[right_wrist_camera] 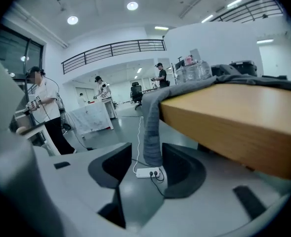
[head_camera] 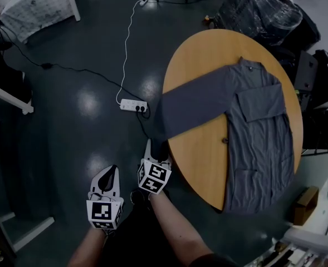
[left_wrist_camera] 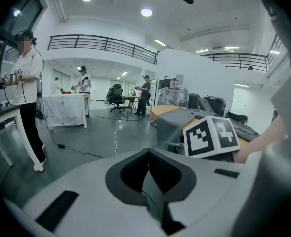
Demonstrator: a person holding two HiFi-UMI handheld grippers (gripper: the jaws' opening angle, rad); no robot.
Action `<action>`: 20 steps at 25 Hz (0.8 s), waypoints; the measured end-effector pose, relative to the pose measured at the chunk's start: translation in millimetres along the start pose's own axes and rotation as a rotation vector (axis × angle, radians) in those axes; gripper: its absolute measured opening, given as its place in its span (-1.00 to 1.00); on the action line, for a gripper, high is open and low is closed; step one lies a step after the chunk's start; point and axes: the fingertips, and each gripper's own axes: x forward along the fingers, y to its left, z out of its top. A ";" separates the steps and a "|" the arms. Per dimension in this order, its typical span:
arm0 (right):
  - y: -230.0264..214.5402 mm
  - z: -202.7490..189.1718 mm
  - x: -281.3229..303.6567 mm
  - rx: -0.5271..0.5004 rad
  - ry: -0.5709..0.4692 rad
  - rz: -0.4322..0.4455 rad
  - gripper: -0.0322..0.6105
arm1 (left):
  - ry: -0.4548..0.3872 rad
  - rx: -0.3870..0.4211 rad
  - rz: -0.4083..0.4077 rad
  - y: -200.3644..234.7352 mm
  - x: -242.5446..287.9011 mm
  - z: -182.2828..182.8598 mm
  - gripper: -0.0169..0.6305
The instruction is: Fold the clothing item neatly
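Cloth of a plain grey shirt (head_camera: 258, 132) lies front-up on the round wooden table (head_camera: 200, 149) at the right of the head view, collar towards the top of the frame and hem at the table's lower edge. One sleeve is folded across the chest. The other sleeve (head_camera: 191, 107) stretches leftward across the bare wood, and its end hangs over the table's left rim.

The right gripper (head_camera: 157, 149) is at that rim with its jaws spread wide. In the right gripper view the hanging sleeve end (right_wrist_camera: 152, 132) dangles between the two pads without either pressing on it. The left gripper (head_camera: 111, 174), lower left of it, has its jaws closed together on nothing.

Left of the table the dark floor (head_camera: 80, 121) is mostly open, crossed only by a white power strip (head_camera: 133, 105) and its cables. A white-draped table (head_camera: 38, 4) stands at upper left. Dark wrapped equipment (head_camera: 258, 10) crowds the table's upper right, and a cardboard box (head_camera: 306, 204) sits at lower right.
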 end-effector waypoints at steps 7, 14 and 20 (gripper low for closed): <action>23.1 15.5 -21.5 -0.091 0.022 0.071 -0.83 | -0.011 0.000 0.002 -3.3 -9.8 8.6 -0.92; 34.3 49.1 -45.3 -0.080 0.087 0.142 -0.84 | -0.070 -0.008 0.014 -0.8 -23.4 42.4 -0.92; 42.6 95.8 -71.2 -0.101 0.090 0.229 -0.84 | -0.100 -0.013 0.008 -7.2 -33.2 66.7 -0.92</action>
